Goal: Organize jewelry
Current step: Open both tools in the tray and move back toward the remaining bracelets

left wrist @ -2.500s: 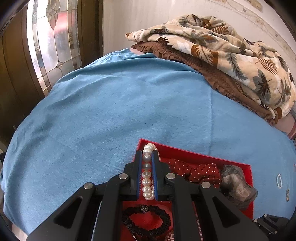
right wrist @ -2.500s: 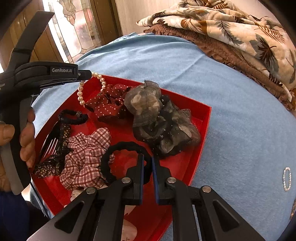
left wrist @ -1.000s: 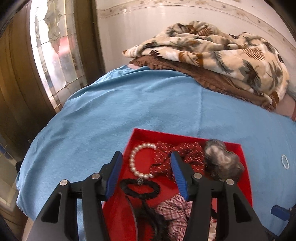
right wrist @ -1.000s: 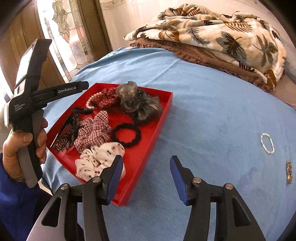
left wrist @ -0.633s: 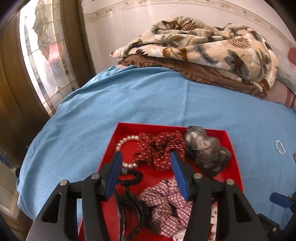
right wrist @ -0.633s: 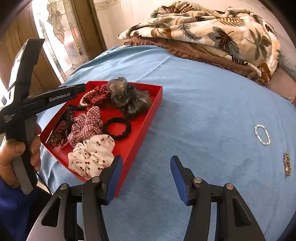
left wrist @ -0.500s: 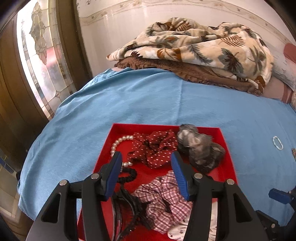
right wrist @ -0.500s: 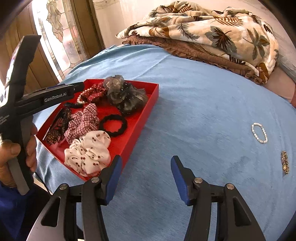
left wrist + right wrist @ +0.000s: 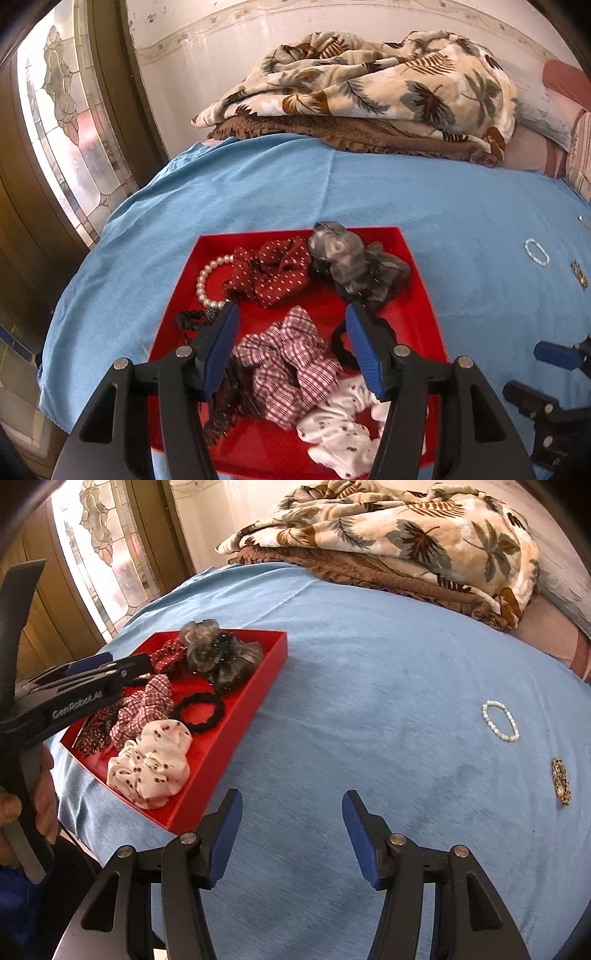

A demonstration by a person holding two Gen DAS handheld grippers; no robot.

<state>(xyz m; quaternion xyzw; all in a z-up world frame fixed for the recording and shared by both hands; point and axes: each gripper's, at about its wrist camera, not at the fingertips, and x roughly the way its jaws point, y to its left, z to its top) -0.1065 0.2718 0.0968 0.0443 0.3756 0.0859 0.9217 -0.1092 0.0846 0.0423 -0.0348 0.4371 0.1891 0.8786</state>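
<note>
Released into the shallow red plastic tray [image 9: 421, 258], the large white pearl bracelet [image 9: 207, 280] has been left by empty, widening left tongs [image 9: 291, 343]; the small pearl bracelet [image 9: 500, 720] should be straddled squarely by the empty, parted right tongs [image 9: 291, 830].

We are in a home bedroom: a bed [image 9: 258, 192] with folded blankets [image 9: 362, 92] beside a stained-glass window [image 9: 62, 122].

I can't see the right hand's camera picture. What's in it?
The right gripper hangs open and empty over a blue blanket. To the left a red tray holds scrunchies; to the right a pearl bracelet and a brooch lie loose.
</note>
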